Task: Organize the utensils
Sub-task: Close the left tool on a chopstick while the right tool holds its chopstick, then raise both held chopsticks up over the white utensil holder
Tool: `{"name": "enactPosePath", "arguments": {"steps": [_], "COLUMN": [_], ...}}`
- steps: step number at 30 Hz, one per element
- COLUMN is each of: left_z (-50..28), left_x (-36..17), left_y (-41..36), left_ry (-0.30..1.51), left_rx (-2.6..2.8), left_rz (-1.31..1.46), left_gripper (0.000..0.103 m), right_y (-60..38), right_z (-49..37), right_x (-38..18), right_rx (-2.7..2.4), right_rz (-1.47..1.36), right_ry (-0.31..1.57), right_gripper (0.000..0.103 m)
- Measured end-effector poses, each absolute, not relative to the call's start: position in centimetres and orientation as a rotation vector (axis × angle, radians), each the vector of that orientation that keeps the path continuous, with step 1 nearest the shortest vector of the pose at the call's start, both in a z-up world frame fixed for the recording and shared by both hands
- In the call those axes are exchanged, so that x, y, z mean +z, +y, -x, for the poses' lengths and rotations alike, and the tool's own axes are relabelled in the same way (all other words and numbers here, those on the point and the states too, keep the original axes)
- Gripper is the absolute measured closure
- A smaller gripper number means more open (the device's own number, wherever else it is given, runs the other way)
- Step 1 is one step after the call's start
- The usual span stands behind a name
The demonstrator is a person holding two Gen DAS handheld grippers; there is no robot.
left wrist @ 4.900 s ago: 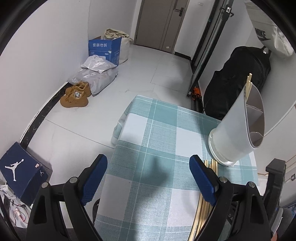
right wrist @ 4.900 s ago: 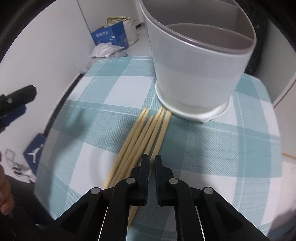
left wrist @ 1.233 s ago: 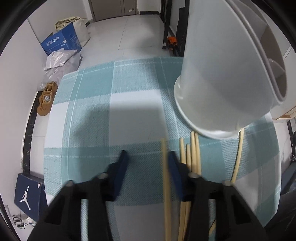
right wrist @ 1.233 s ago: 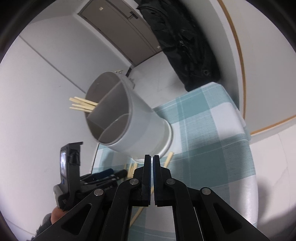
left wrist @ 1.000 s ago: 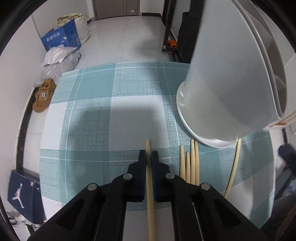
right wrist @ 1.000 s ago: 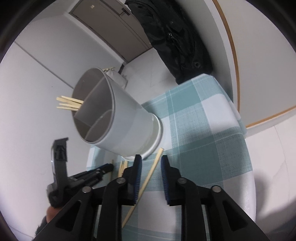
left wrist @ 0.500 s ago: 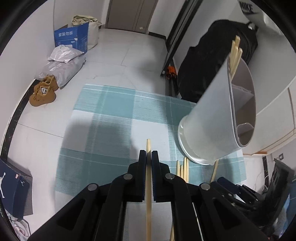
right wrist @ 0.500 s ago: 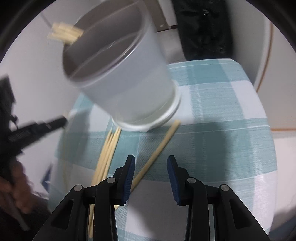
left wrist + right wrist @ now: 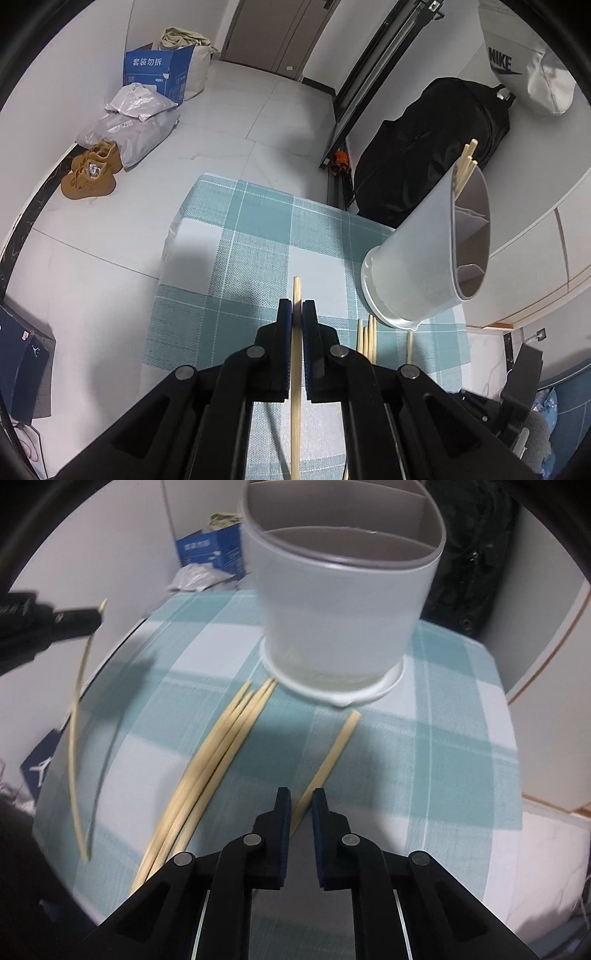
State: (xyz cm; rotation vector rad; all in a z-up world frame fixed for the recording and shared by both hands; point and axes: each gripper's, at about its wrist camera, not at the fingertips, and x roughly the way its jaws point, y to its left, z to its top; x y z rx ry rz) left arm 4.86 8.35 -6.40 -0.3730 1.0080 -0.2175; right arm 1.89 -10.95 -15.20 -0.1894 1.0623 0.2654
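Note:
My left gripper (image 9: 297, 308) is shut on one wooden chopstick (image 9: 296, 291) and holds it in the air above the checked tablecloth (image 9: 255, 236). In the right wrist view the same left gripper (image 9: 55, 624) is at the far left with its chopstick (image 9: 75, 738) hanging down. The white divided holder (image 9: 340, 602) stands at the back with chopsticks (image 9: 466, 162) in its far compartment. My right gripper (image 9: 301, 805) is low over a single loose chopstick (image 9: 332, 749). Its jaws are closing with that stick between them, and a gap still shows on both sides. Several chopsticks (image 9: 221, 746) lie bundled to its left.
The small table drops off close on the left and at the front edge. On the floor are a blue carton (image 9: 159, 75), grey plastic bags (image 9: 136, 122), tan shoes (image 9: 92, 177) and a blue shoebox (image 9: 22, 365). A black bag (image 9: 436, 147) leans behind the holder.
The left gripper has risen and drawn back with its chopstick. The right gripper has swung down over the single loose chopstick, and its jaws have narrowed around it.

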Motion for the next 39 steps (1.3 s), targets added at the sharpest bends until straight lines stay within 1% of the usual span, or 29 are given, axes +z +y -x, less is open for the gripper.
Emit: {"name": "enactPosePath", "arguments": {"steps": [8, 9, 11, 12, 14, 20, 22, 23, 24, 28, 30, 34, 39], "left_z": [-4.6, -4.6, -4.5, -4.5, -4.4, -4.4, -4.5, -4.5, -4.4, -4.0, -3.7, -2.7, -1.5], "left_x": [-5.9, -5.9, -5.9, -5.9, -5.9, -5.9, -5.8, -5.7, -5.7, -5.3, -5.0, -3.8, -2.1], "left_y": [8.8, 8.8, 8.8, 8.8, 8.8, 8.8, 8.7, 8.6, 8.5, 8.1, 7.9, 7.2, 5.7], "left_ry": [0.993, 0.991, 0.989, 0.988, 0.989, 0.991, 0.989, 0.988, 0.986, 0.976, 0.969, 0.937, 0.895], "left_rx": [-0.245, -0.250, -0.256, -0.259, -0.260, -0.266, -0.267, -0.268, -0.270, -0.278, -0.284, -0.306, -0.332], "left_rz": [0.393, 0.393, 0.392, 0.390, 0.386, 0.378, 0.375, 0.373, 0.371, 0.346, 0.336, 0.295, 0.236], "left_gripper": [0.102, 0.102, 0.102, 0.102, 0.102, 0.102, 0.102, 0.102, 0.102, 0.102, 0.102, 0.102, 0.102], "right_y": [-11.5, -11.6, -11.9, -11.8, -11.5, -10.5, -9.9, -9.9, -9.8, -10.8, -11.6, -13.0, -14.4], "right_z": [0.6, 0.4, -0.3, -0.8, -1.9, -4.3, -4.5, -4.5, -4.6, -5.0, -4.7, -3.5, -1.2], "right_x": [-14.7, -14.5, -14.0, -13.9, -14.0, -14.7, -14.8, -14.8, -14.8, -14.7, -13.9, -11.3, -7.0], "right_rx": [0.400, 0.389, 0.391, 0.387, 0.370, 0.306, 0.296, 0.293, 0.286, 0.296, 0.311, 0.376, 0.428], "right_rz": [0.150, 0.155, 0.129, 0.122, 0.116, 0.148, 0.175, 0.182, 0.186, 0.090, 0.032, -0.086, -0.141], "right_ry": [1.152, 1.144, 1.115, 1.107, 1.109, 1.126, 1.116, 1.109, 1.100, 1.086, 1.048, 0.932, 0.736], "right_gripper": [0.094, 0.091, 0.090, 0.084, 0.077, 0.077, 0.081, 0.087, 0.095, 0.096, 0.097, 0.097, 0.097]}}
